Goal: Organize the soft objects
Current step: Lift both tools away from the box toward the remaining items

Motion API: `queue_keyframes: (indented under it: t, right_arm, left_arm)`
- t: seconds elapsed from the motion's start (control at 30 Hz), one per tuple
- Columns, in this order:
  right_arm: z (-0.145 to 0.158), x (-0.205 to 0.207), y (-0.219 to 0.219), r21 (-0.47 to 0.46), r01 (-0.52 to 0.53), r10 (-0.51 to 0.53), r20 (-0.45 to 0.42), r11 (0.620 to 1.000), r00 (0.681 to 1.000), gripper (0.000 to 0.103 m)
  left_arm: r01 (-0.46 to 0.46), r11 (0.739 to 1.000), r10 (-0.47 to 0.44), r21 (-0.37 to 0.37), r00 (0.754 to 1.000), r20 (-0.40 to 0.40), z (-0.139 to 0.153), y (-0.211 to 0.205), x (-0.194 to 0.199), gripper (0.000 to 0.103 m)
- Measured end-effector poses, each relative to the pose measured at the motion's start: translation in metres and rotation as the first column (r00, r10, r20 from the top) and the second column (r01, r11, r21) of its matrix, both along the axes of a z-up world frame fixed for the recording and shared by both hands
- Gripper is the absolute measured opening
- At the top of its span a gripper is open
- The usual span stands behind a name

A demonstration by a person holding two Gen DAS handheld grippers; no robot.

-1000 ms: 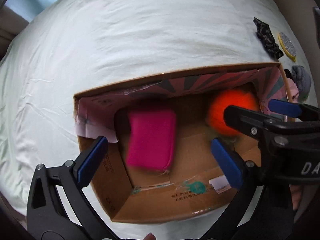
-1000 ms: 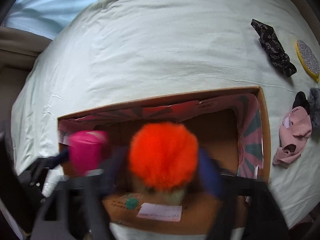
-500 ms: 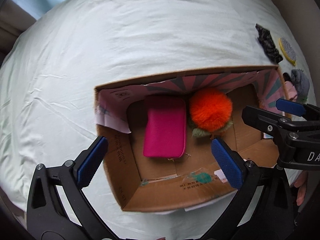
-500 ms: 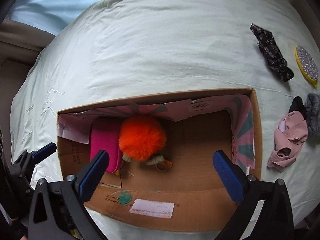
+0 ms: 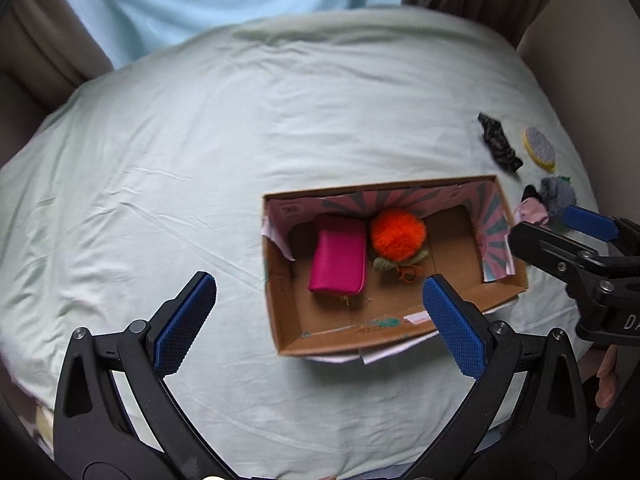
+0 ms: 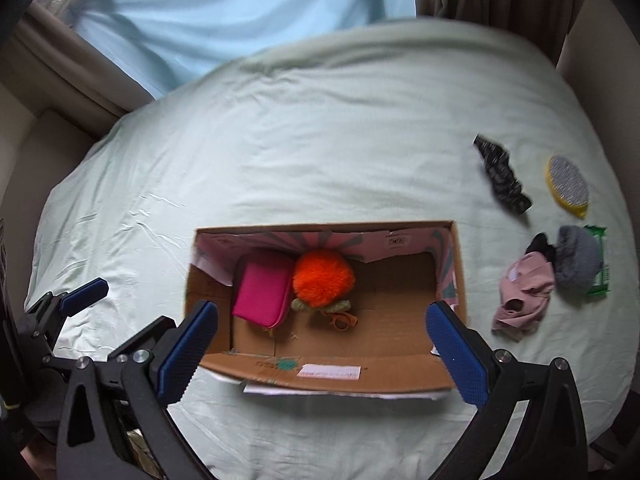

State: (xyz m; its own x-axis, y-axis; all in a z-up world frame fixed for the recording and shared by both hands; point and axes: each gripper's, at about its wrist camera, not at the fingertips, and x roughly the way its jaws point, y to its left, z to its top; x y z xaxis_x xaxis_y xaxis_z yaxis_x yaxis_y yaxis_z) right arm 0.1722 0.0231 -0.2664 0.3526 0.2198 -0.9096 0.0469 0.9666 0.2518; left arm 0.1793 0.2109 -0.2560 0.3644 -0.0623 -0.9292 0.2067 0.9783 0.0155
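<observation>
Both tongs (image 5: 318, 326) (image 6: 322, 344) pulled back, empty; cardboard box (image 6: 332, 374) near edge blurred

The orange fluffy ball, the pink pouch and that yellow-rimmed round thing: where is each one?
orange fluffy ball (image 6: 323, 278): right wrist view, middle of its fur.
pink pouch (image 6: 262, 298): right wrist view, centre of its top face.
yellow-rimmed round thing (image 6: 568, 185): right wrist view, its grey top.

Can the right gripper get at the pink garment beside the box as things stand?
Probably yes. The right gripper is open and empty, and the pink garment lies on the sheet right of the cardboard box, uncovered, with only a grey fuzzy item against its far side.
</observation>
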Motion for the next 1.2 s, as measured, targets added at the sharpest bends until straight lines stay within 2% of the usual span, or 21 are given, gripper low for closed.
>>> queue_keyframes:
  t: [0.3, 0.47, 0.6, 0.83, 1.03, 1.2]
  right_arm:
    - [0.087, -0.057, -0.002, -0.057, 0.041, -0.031, 0.178, 0.998, 0.984, 0.103]
    - [0.118, -0.081, -0.009, -0.091, 0.069, -0.045, 0.243, 0.993, 0.969, 0.103]
    - [0.135, -0.096, -0.025, -0.080, 0.092, -0.066, 0.280, 0.993, 0.958, 0.103]
    - [0.152, -0.123, -0.072, -0.067, 0.125, -0.096, 0.328, 0.990, 0.940, 0.103]
    - [0.157, -0.142, -0.140, -0.087, 0.174, -0.133, 0.355, 0.981, 0.925, 0.103]
    - [0.153, -0.147, -0.196, -0.109, 0.207, -0.156, 0.360, 0.972, 0.920, 0.103]
  left_arm:
    - [-0.018, 0.999, 0.021, -0.028, 0.994, 0.112, 0.071, 0.009, -0.049, 0.103]
    - [-0.025, 0.997, 0.036, -0.076, 0.988, 0.150, 0.097, 0.002, -0.071, 0.103]
    - [-0.026, 0.998, 0.036, -0.052, 0.979, 0.199, 0.114, -0.013, -0.085, 0.103]
    - [-0.053, 0.997, 0.065, -0.054, 0.964, 0.256, 0.138, -0.054, -0.106, 0.103]
    - [-0.028, 0.997, 0.046, -0.069, 0.962, 0.269, 0.143, -0.111, -0.109, 0.103]
    - [0.031, 0.997, -0.010, -0.073, 0.963, 0.270, 0.137, -0.178, -0.106, 0.103]
